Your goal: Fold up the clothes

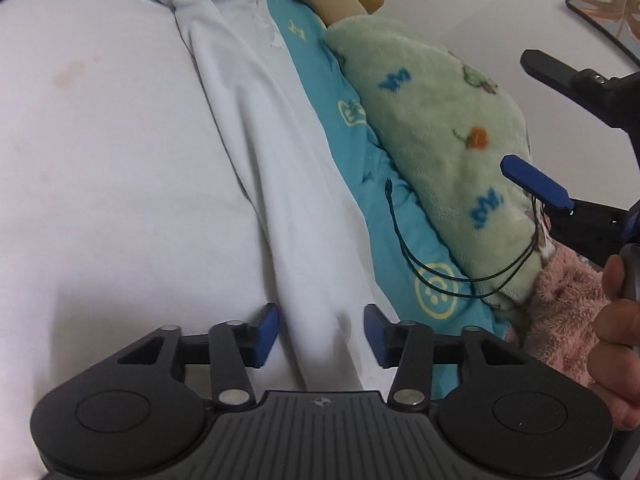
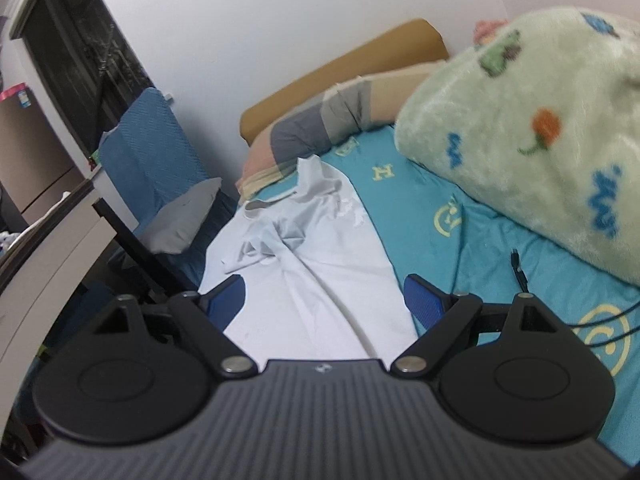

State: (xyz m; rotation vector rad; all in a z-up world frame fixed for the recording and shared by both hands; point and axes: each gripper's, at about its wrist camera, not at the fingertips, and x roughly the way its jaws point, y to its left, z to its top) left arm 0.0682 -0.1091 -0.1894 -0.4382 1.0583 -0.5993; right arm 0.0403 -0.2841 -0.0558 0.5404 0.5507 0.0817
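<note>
We have the pale garment (image 1: 280, 184) lying lengthwise on the bed, on the teal sheet (image 1: 384, 208) beside the green fleece blanket (image 1: 436, 120), likely spread out for folding. Our left hand-held gripper (image 1: 320, 332) hovers wide open over its near end, both fingers apart and holding nothing. Our right hand-held gripper (image 2: 324, 300) is likewise open and empty above the cloth. The sheet carries smiley faces and an "H"; the blanket's blue lettering is too blurred to read
</note>
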